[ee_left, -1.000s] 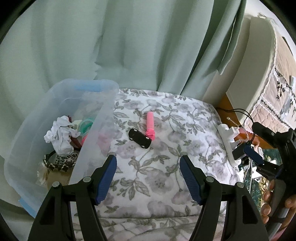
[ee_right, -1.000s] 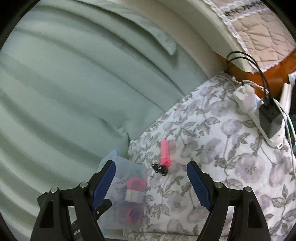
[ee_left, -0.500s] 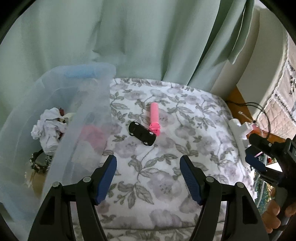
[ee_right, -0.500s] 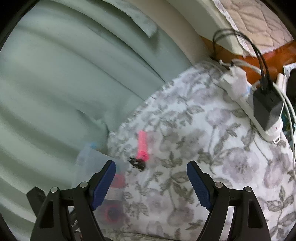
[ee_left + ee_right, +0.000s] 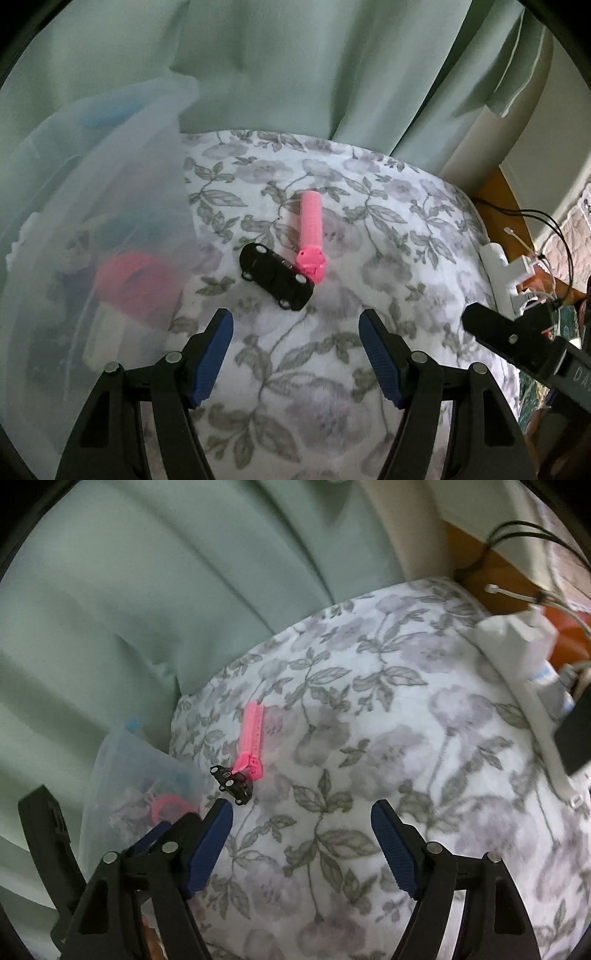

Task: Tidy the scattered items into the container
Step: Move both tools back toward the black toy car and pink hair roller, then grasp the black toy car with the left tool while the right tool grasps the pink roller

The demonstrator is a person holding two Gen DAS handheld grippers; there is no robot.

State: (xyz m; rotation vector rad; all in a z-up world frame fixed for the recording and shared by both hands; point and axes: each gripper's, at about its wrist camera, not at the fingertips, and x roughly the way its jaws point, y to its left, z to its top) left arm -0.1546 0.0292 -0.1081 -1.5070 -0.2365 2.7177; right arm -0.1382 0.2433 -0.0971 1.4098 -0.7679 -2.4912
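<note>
In the left wrist view, a black toy car (image 5: 276,277) and a pink hair roller (image 5: 311,232) lie touching at frame centre on the floral bedspread (image 5: 388,258), just above the left gripper (image 5: 295,354), whose jaws stand wide and empty, tilted downward. The clear bin (image 5: 110,236) fills the left. The right gripper (image 5: 301,843), empty and closing, shows a white power strip (image 5: 532,701) at right.

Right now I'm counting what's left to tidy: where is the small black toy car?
In the left wrist view the small black toy car lies mid-frame on the floral bedspread, touching the pink ribbed hair roller, right of the translucent plastic bin.
</note>
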